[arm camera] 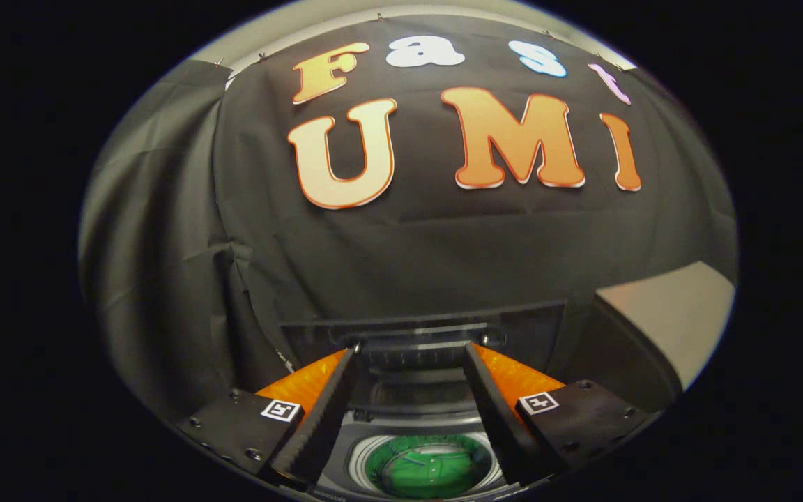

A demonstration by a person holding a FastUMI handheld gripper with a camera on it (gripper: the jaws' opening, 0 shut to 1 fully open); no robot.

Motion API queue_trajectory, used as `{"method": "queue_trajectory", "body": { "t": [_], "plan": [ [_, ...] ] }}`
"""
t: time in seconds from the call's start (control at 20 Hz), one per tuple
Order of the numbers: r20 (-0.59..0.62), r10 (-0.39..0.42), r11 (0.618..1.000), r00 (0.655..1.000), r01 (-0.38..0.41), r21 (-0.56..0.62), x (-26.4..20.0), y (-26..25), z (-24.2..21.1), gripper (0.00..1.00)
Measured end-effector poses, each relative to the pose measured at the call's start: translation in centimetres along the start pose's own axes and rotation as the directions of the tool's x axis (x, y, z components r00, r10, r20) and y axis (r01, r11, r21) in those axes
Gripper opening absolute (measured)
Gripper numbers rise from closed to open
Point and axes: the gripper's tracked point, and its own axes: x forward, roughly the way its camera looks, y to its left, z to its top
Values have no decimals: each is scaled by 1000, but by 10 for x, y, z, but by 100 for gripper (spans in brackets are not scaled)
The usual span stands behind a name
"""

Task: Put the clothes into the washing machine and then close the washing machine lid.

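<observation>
Spreading wide, the gripper point(412, 348) has its 2 fingers point(325, 411) parted with nothing held between them. Below and between the fingers sits the washing machine point(408, 418), its round drum opening facing up, and the green clothes point(429, 468) lie bunched inside that drum. Just beyond the fingertips the dark washing machine lid point(422, 328) stands raised upright at the back of the machine. Behind it hangs the booth's black cloth wall point(408, 244).
</observation>
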Motion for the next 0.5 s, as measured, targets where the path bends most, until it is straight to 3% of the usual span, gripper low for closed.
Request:
{"method": "queue_trajectory", "body": {
  "t": [0.2, 0.5],
  "plan": [
    [50, 1, 1000, 999, 0, -16, 27, -10, 44, 98],
    [7, -19, 1000, 1000, 19, -13, 83, -31, 44, 98]
  ]
}}
